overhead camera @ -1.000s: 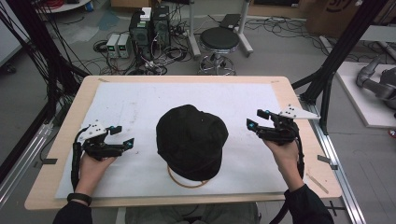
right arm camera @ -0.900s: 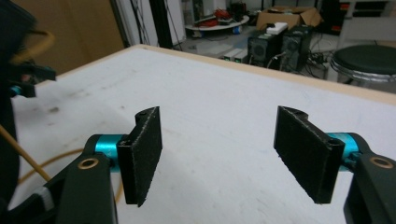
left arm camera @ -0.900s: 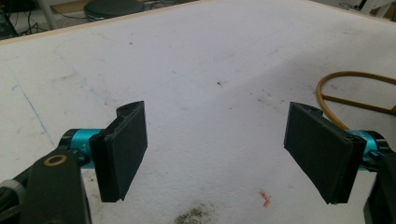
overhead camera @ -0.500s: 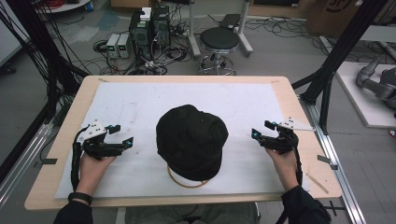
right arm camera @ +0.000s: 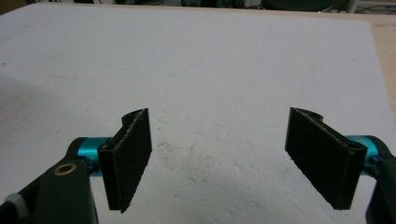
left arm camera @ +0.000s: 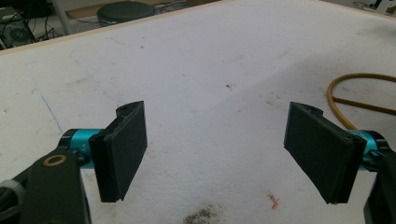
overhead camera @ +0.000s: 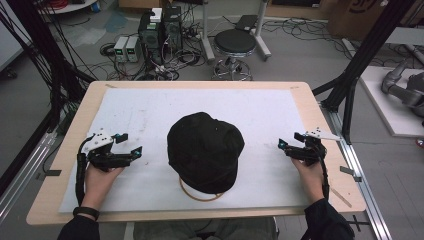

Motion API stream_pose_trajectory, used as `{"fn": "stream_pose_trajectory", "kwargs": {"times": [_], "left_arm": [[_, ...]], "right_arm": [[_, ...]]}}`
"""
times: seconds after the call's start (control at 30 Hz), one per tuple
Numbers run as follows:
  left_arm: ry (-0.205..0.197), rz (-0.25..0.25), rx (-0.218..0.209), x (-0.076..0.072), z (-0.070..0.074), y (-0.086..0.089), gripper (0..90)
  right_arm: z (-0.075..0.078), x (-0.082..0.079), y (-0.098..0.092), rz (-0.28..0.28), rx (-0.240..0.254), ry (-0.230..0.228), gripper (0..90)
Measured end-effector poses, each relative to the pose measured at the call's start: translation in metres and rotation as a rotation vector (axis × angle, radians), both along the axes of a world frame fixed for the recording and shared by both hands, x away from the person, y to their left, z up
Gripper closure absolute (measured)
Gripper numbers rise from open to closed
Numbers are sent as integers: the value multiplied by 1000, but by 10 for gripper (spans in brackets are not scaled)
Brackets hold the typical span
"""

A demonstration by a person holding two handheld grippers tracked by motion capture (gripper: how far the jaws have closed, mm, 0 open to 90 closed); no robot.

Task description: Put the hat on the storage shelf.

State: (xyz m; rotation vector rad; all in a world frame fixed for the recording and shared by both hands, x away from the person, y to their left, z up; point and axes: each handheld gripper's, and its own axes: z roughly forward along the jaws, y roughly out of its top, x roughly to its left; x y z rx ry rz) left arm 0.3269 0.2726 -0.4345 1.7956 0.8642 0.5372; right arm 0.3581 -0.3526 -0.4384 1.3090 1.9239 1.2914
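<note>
Lowering toward the white table [overhead camera: 150,115], the right gripper [overhead camera: 289,144] is coming down from its raised spot of a second ago and settling at the mat's right edge, while the left gripper [overhead camera: 129,144] is staying put at the left. Both are gaping wide and gripping nothing, which suggests that no grasp is beginning. Nearest them, a yellow ring [left arm camera: 348,95] is lying flat at the near middle of the mat, partly under the person's head, so its axis is pointing nowhere in particular.

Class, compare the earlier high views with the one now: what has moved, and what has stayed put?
The right gripper has come down and back toward the person, from near the table's far right to a lower spot beside the right edge of the white mat. Its jaws stand open, holding nothing. Unchanged: the left gripper, open and empty at the left, and the yellow ring on the mat.
</note>
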Motion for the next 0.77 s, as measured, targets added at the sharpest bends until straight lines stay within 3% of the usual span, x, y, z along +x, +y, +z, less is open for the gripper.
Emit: {"fn": "stream_pose_trajectory", "kwargs": {"times": [0.5,0.77], "left_arm": [[11,8,8,1,-1,1,214],[10,13,3,2,-2,2,214]], "right_arm": [[-3,2,-3,-19,-13,17,218],[-2,2,-3,-24,-10,5,214]]}}
